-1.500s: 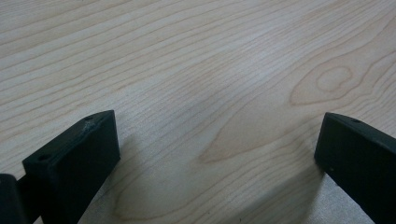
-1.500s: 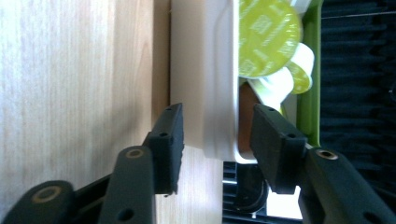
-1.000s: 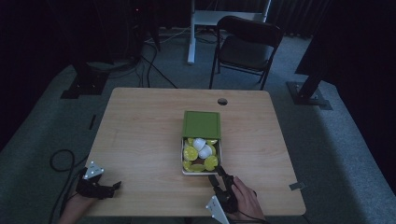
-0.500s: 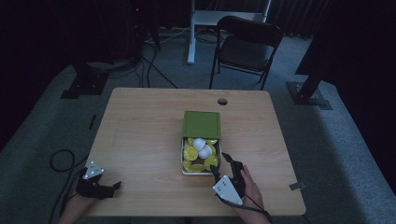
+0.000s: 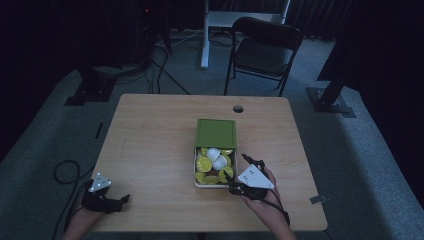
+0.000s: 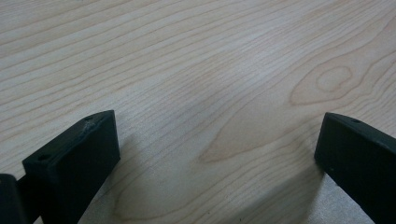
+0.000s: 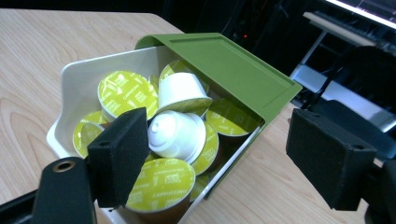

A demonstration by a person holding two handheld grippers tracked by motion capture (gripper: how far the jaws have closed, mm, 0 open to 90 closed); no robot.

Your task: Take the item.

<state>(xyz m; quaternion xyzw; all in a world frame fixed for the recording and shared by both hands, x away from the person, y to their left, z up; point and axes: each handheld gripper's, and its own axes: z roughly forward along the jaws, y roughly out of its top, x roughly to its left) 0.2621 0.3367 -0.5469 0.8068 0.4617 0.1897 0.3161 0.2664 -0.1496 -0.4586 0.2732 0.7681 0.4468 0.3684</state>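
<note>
Bare pale wood lies open across the left half of the table (image 5: 150, 150). The left gripper (image 5: 102, 196) rests at the near left edge, jaws spread wide, empty. The right gripper (image 5: 240, 175), also wide open and empty, sits beside the white box (image 5: 199, 183) of yellow-green foil-topped capsules (image 7: 126, 91), its green lid (image 5: 216, 133) covering the far half.

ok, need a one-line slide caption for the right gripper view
Open right gripper poised over a white box of yellow-green-lidded coffee capsules, its green lid half covering the box, on a light wooden table.
</note>
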